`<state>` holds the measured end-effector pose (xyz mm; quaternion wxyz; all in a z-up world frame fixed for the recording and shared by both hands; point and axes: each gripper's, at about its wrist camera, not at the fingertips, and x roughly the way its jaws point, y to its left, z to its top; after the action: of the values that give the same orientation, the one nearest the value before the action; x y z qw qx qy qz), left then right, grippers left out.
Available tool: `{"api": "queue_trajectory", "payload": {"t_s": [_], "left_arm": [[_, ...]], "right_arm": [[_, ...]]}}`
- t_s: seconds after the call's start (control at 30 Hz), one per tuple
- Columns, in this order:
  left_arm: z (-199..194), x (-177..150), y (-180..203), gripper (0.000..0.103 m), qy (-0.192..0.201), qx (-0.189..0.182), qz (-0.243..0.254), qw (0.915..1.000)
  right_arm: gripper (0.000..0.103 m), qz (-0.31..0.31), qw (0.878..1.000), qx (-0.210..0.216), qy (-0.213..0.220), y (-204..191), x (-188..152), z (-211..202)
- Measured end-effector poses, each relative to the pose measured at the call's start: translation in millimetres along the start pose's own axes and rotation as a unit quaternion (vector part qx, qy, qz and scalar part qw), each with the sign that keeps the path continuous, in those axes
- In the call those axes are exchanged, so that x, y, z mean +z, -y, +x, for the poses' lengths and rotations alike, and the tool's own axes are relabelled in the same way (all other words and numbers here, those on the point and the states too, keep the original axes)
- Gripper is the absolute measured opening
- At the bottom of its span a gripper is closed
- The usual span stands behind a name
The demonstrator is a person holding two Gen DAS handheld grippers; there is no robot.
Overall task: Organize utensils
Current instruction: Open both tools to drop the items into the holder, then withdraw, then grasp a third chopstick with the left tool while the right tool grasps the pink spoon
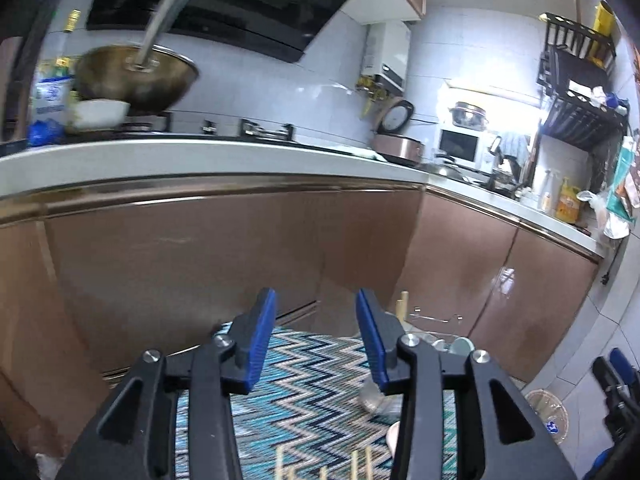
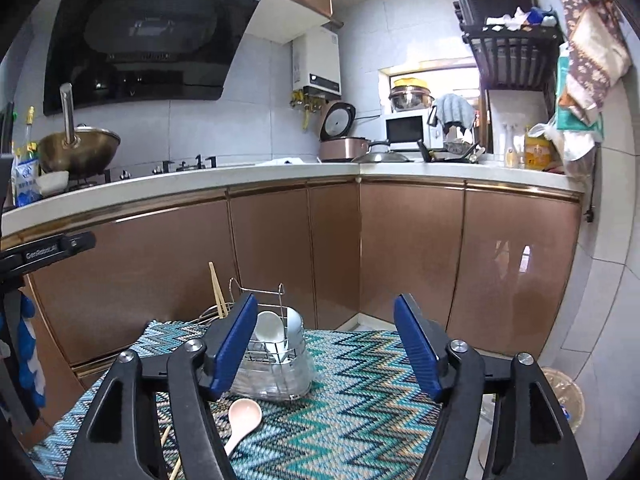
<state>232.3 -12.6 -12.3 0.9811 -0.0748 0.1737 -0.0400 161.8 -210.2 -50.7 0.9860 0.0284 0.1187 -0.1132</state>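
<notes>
both my claws are empty right now. left claw [image 1: 316, 336] has its blue pads apart with nothing but the zigzag mat [image 1: 316, 384] showing through the gap. right claw [image 2: 326, 346] is spread even wider, also gripping nothing, just mat [image 2: 352, 400] under it.

utensil stuff from the right wrist view: there's a wire utensil rack [image 2: 266, 344] sitting in a clear plastic tray on the far left part of the mat, partly hidden behind my right claw's left pad. a white spoon [image 2: 268, 326] is standing inside it, bowl up. a pair of wooden chopsticks [image 2: 218, 292] stick up tilted just left of the rack, can't tell if they're in a compartment of it or behind it. nearer to me, a pink spoon [image 2: 242, 420] lies flat on the mat, bowl toward the rack, handle pointing at me, close to the tray but not touching. a loose chopstick [image 2: 176, 468] lies near the left bottom edge.

in the left wrist view a few chopstick tips [image 1: 354, 464] poke in along the near edge of the mat, and the rack [image 1: 436, 320] peeks out to the right of my left claw.

behind all that: brown cabinets [image 2: 408, 248], a white worktop [image 2: 280, 170] with a wok [image 2: 80, 150] on the stove at far left.
</notes>
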Motion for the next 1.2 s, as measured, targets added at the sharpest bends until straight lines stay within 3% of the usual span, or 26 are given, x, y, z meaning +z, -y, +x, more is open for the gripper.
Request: {"api": "queue_trajectory", "payload": {"t_s": [0.37,0.73,1.03,1.2], "left_arm": [[-89.4,8.7,-37.9,0.04,0.007,0.021,-0.008,0.9997],[-157.5,-24.0,-53.8,0.04,-0.016,0.008,-0.008,0.9998],[-173.1,-41.5,-42.9,0.04,-0.049,-0.019,0.029,0.9982],[-152.6,-53.6,-35.0,0.04,-0.09,-0.033,0.041,0.9946]], "right_arm": [[0.07,0.012,0.999,0.02,0.025,4.4,13.0,-85.9],[0.07,0.017,0.999,0.032,0.028,1.7,0.5,-157.2],[0.07,0.005,0.997,0.067,0.027,-7.3,-1.0,-179.1],[0.07,0.002,0.996,0.084,0.013,-11.2,-9.4,-168.5]]}}
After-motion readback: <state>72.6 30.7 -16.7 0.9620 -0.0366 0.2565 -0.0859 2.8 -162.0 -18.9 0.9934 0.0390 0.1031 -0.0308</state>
